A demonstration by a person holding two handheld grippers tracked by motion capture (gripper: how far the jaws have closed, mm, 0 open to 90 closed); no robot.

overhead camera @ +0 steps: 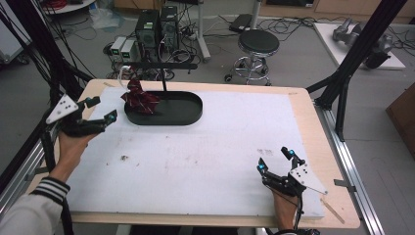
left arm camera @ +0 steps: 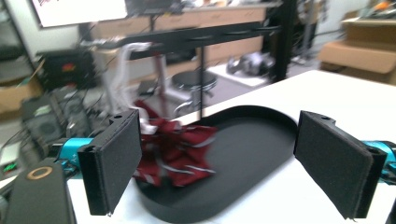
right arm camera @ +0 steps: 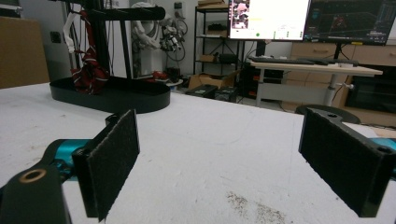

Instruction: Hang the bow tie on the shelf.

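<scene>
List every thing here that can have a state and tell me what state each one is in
left gripper: open, jaws wide apart, holding nothing, just left of the tray.
right gripper: open, empty, low over the white table top.
red striped cloth: crumpled, hanging from the rack into the tray's left end.
black oval tray: flat on the table, its right part bare.
white hanger: hooked on the rack bar.

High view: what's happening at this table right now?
A person holds a claw in each hand. The left claw, jaws open, sits beside the black tray, facing the dark red striped cloth that hangs from the stand's bar into the tray. The right claw rests open near the table's front right, holding nothing.
</scene>
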